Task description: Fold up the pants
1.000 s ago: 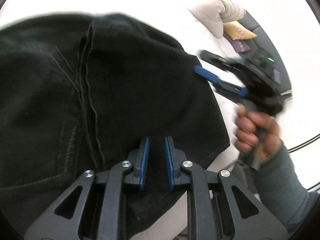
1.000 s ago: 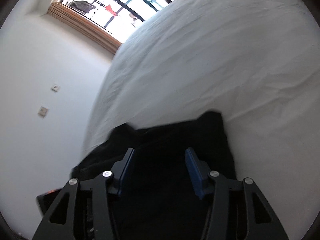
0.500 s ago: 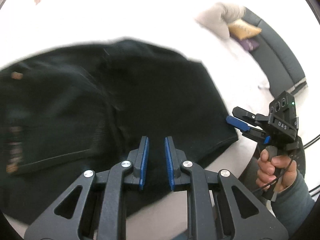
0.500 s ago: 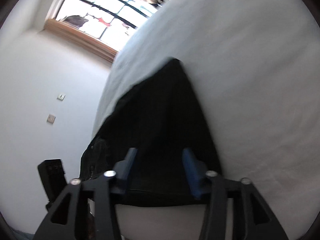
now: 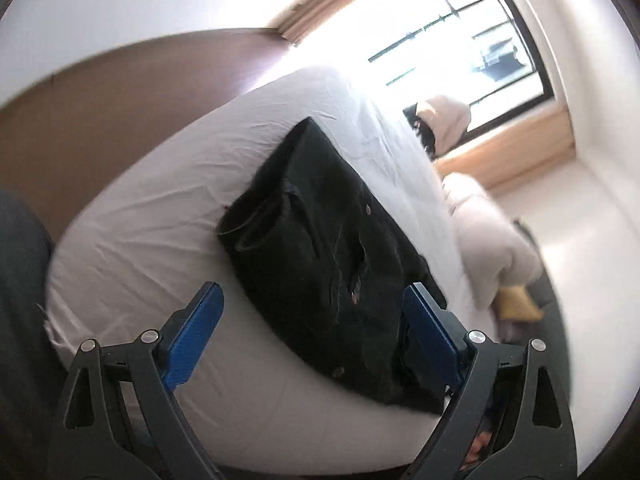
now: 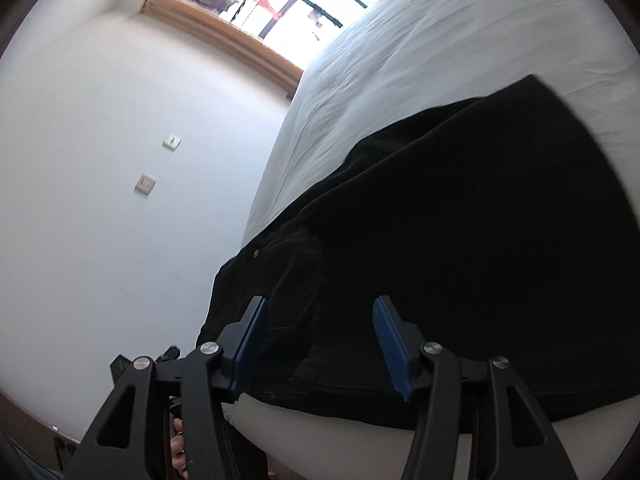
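No lettering, label or number can be read anywhere in either wrist view.

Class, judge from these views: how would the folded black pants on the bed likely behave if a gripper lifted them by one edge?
The pants look like soft, thick cloth, so they would probably droop and unfold. Several stacked layers suggest moderate weight. They seem unlikely to slide easily on the wrinkled sheet.

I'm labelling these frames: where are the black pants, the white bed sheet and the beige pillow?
black pants (image 5: 328, 248): left wrist view, middle of the fabric.
white bed sheet (image 5: 160, 240): left wrist view, bare part.
beige pillow (image 5: 492, 232): left wrist view, its side.
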A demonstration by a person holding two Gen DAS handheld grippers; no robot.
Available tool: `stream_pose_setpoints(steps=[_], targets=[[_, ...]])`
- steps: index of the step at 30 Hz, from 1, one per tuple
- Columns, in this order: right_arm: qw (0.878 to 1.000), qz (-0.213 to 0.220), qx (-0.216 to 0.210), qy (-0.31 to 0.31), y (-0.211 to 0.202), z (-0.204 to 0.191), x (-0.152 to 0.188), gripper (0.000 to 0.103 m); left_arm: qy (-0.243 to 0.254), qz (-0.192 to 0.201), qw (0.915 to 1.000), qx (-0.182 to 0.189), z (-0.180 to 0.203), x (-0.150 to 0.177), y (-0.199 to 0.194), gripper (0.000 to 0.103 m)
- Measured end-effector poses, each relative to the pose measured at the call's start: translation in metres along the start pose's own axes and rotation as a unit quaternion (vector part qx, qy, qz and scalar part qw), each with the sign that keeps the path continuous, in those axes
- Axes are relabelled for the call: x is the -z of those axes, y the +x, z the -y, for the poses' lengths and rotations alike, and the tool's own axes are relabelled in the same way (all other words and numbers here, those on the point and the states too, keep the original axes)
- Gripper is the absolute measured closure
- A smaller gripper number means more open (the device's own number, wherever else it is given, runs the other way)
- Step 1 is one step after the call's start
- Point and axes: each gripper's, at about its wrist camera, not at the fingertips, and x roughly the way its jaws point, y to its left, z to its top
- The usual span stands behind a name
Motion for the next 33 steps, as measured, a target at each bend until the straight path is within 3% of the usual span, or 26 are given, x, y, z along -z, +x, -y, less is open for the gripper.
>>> stream_pose_setpoints(steps=[3,9,13,14,15,16,17,21,29,33], targets=[[1.000,-0.008,0.001,-0.012,0.005,-0.010,0.002,0.046,-0.025,-0.007,0.9994,0.023,-0.009,0.002,0.013,0.011],[1.000,-0.015,0.010,-0.012,0.013,-0.021,0.002,0.045,-0.107,0.035,0.9903,0.082,-0.041,-0.008,0.025,0.013],[1.000,-0.016,0.004,-0.007,0.011,-0.022,0.005,0.046,-0.123,0.039,0.9877,0.089,-0.048,-0.014,0.021,0.015],[1.000,-0.017,0.004,-0.008,0.012,-0.024,0.005,0.046,-0.125,0.035,0.9872,0.092,-0.049,-0.015,0.021,0.018],[1.000,-0.019,0.004,-0.009,0.016,-0.027,0.004,0.046,-0.134,0.027,0.9853,0.102,-0.046,-0.017,0.024,0.035],[1.000,-0.021,0.004,-0.010,0.018,-0.029,0.004,0.045,-0.151,0.013,0.9815,0.117,-0.045,-0.020,0.029,0.061],[1.000,-0.023,0.001,-0.012,0.021,-0.031,0.002,0.046,-0.162,0.002,0.9786,0.127,-0.041,-0.023,0.030,0.073],[0.999,-0.039,-0.008,-0.020,0.037,-0.040,-0.004,0.046,-0.171,-0.015,0.9766,0.129,-0.043,-0.019,0.021,0.086],[0.996,-0.080,-0.027,-0.003,0.088,-0.042,-0.029,0.045,-0.162,-0.022,0.9763,0.142,-0.041,-0.021,0.002,0.089],[0.994,-0.097,-0.039,0.015,0.114,-0.037,-0.043,0.045,-0.130,-0.024,0.9822,0.133,-0.031,-0.022,-0.010,0.089]])
